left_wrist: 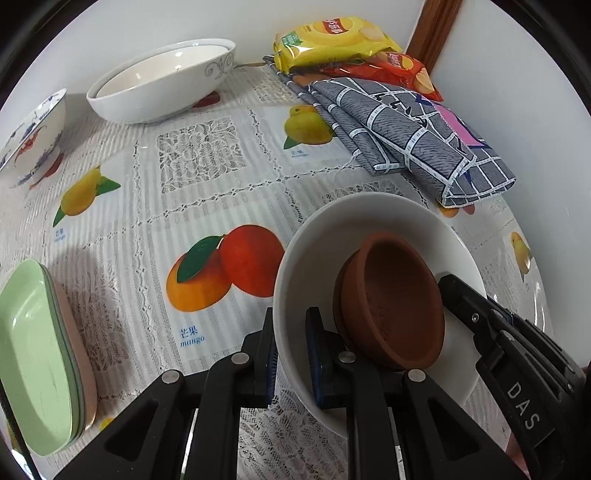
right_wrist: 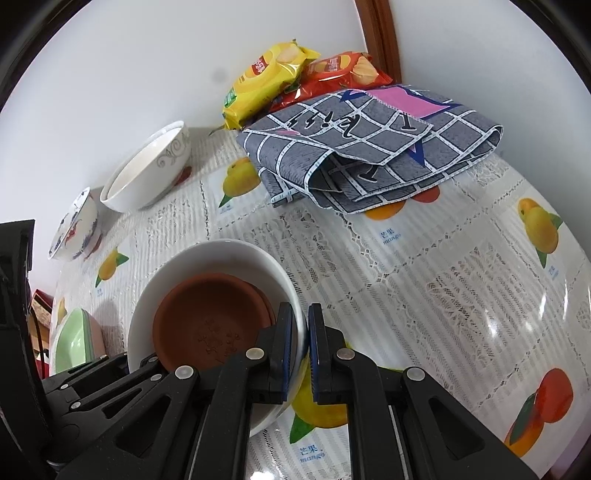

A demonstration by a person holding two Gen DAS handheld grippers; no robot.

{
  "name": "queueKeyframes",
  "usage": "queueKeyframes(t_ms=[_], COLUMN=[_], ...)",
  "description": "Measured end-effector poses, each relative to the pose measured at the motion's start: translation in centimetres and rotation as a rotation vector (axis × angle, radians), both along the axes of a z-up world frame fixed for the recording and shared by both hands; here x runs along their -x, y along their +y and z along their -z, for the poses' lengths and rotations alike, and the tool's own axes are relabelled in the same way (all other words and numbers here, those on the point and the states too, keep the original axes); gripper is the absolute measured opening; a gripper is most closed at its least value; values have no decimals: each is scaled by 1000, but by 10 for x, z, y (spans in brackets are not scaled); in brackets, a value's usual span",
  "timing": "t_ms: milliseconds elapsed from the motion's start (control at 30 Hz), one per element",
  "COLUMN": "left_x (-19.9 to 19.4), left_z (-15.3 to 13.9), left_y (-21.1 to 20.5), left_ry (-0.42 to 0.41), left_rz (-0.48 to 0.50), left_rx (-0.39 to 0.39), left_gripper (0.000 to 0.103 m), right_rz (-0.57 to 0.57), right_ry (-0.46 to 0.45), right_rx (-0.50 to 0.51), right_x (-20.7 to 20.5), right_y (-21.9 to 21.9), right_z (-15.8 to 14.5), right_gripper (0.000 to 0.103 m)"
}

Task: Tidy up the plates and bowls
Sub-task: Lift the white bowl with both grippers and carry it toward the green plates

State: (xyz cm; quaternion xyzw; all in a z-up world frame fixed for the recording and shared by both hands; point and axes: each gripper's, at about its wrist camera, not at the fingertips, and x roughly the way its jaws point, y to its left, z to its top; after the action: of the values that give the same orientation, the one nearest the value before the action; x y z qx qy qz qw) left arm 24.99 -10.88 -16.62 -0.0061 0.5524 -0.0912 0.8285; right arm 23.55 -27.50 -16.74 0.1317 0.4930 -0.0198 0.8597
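Note:
A white bowl (left_wrist: 317,236) holds stacked brown clay saucers (left_wrist: 391,295). My left gripper (left_wrist: 291,354) is shut on the bowl's near-left rim, one finger inside and one outside. My right gripper (right_wrist: 301,350) is shut on the opposite rim of the same white bowl (right_wrist: 207,254), beside the brown saucers (right_wrist: 210,314). The bowl looks tilted and held between both grippers above the fruit-print tablecloth (left_wrist: 207,206). A large white bowl stack (left_wrist: 162,81) stands at the back, a blue-and-red patterned bowl (left_wrist: 33,136) at far left, and green and pink plates (left_wrist: 37,350) at near left.
A folded grey checked cloth (left_wrist: 413,136) lies at the back right with yellow (left_wrist: 332,37) and red (left_wrist: 406,70) chip bags behind it against the white wall. A brown wooden post (right_wrist: 380,33) stands in the corner.

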Motion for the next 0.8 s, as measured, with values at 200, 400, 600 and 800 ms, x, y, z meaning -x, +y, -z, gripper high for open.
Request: queueKeyframes(t_ms=[200, 400, 600, 800], left_x=[1, 2, 3, 9], left_z=[1, 1, -1, -10], left_y=[0, 1, 2, 6], left_ry=[-11, -23, -1, -13], left_rz=[12, 7, 14, -1], left_rx=[13, 18, 59, 50], left_gripper=[16, 15, 15, 15], right_rz=[-19, -4, 19, 18], right_ry=[32, 22, 4, -9], right_rx=[23, 33, 32, 5], right_x=[-5, -3, 1, 2], right_y=[5, 7, 3, 4], right_z=[7, 6, 0, -6], right_gripper=[9, 9, 8, 9])
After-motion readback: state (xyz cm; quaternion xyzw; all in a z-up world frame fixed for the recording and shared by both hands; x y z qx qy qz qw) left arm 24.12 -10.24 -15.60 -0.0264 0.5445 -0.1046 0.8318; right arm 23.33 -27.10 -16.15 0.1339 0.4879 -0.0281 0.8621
